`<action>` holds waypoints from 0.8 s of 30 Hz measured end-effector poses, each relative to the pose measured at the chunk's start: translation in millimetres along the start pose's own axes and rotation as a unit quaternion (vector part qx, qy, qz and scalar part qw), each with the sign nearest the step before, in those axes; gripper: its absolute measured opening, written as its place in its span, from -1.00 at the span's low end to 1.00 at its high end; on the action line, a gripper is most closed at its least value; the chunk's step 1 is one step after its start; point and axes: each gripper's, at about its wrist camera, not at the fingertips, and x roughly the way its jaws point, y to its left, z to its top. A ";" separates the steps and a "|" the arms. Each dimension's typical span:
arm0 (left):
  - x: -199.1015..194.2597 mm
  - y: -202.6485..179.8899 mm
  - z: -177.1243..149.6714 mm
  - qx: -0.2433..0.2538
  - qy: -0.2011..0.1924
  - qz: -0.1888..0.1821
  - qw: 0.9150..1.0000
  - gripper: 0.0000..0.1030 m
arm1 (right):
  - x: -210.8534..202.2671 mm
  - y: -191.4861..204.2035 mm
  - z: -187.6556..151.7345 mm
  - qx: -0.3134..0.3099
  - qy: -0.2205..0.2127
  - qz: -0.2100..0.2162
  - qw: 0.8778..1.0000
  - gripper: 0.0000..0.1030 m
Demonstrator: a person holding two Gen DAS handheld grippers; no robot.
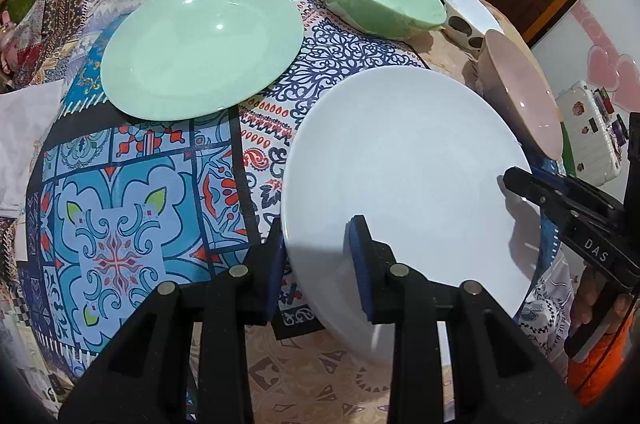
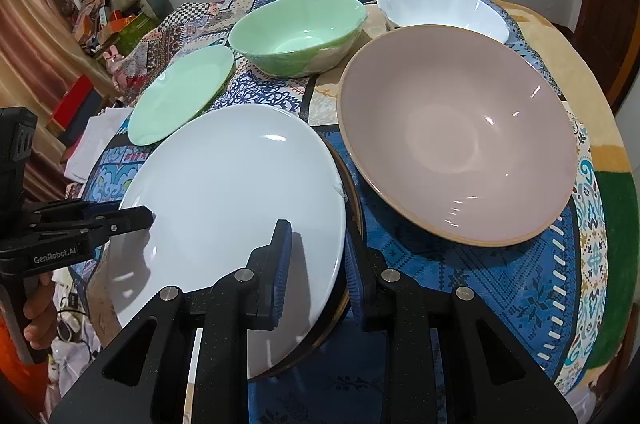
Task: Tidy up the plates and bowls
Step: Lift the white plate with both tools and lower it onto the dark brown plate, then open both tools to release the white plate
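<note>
A white plate [image 1: 404,179] lies at the table's near edge; in the right wrist view [image 2: 232,207] it rests on a dark-rimmed plate [image 2: 352,224] beneath it. My left gripper [image 1: 318,264] is open with its fingers straddling the white plate's left rim. My right gripper [image 2: 316,264] is open with its fingers straddling the right rims of both plates. A green plate [image 1: 200,47] lies further back left. A green bowl [image 2: 298,31], a white bowl [image 2: 440,9] and a pink bowl [image 2: 460,131] stand to the right.
A patterned cloth [image 1: 120,224] covers the round table. White paper [image 1: 24,127] lies at its left edge. A white case [image 1: 592,131] stands beyond the table at right. Clutter [image 2: 116,19] and a curtain are at the far left.
</note>
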 end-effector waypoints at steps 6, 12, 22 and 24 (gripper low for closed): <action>-0.4 -2.7 -3.8 0.007 0.001 0.000 1.000 -0.40 | -3.3 0.1 -1.4 0.002 0.000 0.003 1.000 -0.51; -19.0 -9.9 -7.8 0.023 -0.031 0.020 0.999 -0.13 | -12.5 -1.2 -3.3 -0.005 -0.005 -0.019 1.000 -0.49; -67.0 5.6 -4.6 0.020 -0.103 0.057 0.993 0.40 | -23.5 24.4 9.5 -0.033 -0.032 -0.004 0.999 -0.25; -75.2 14.0 0.2 0.013 -0.115 0.066 0.991 0.49 | -23.2 32.5 15.6 -0.040 -0.038 0.002 0.998 -0.17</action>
